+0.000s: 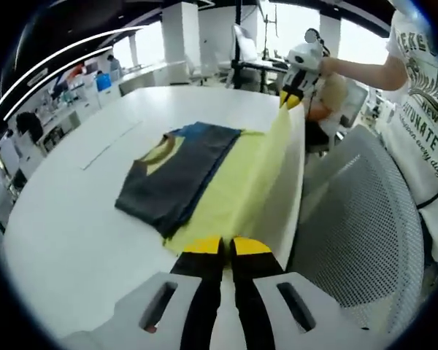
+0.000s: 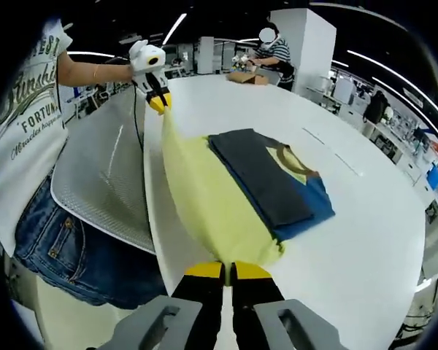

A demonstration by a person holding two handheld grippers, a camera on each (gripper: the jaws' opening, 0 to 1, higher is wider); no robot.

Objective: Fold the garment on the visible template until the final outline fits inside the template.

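white table (image 1: 73,233), soft yellow garment (image 1: 233,189)

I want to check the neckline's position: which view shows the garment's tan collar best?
The right gripper view: the collar faces the camera there, its curve open and unblocked on the garment. In the left gripper view the collar lies foreshortened at the dark fabric's far edge, so only a thin arc shows.

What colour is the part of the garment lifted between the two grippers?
Pale yellow: the lifted garment edge, clearest in the right gripper view.
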